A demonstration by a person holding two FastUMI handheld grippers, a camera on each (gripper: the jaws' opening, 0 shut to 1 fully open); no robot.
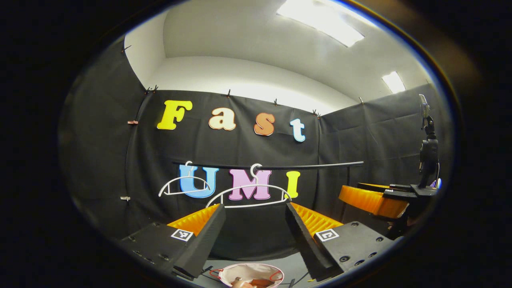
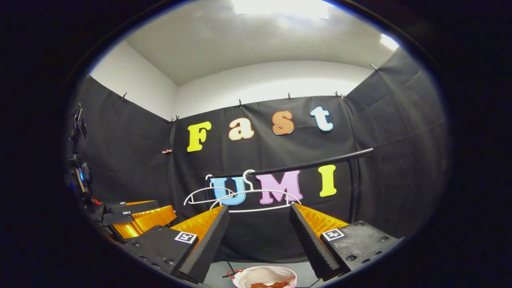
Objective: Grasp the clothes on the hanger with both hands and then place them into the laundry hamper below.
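Observation:
Two bare white hangers (image 1: pixel 250 196) (image 2: pixel 256 198) hang on a black rail (image 1: pixel 280 166) (image 2: pixel 304 164), with no garment on them. Below, at the bottom edge, stands a pale laundry hamper (image 1: pixel 228 276) (image 2: pixel 244 280) with reddish-brown cloth inside. My left gripper (image 1: pixel 255 209) is open, its black and orange fingers spread either side of the nearer hanger, short of it, holding nothing. My right gripper (image 2: pixel 260 209) is open the same way in front of the hangers, empty. In the left gripper view, the right gripper's orange body (image 1: pixel 372 200) shows at the right. The left gripper's body (image 2: pixel 136 220) shows at the left of the right gripper view.
A black camera mount on a stand (image 1: pixel 428 156) rises at the right of the booth, and a similar black device (image 2: pixel 80 176) stands at the left in the right gripper view. The rail's upright post (image 2: pixel 353 192) stands at the right. Grey floor surrounds the hamper.

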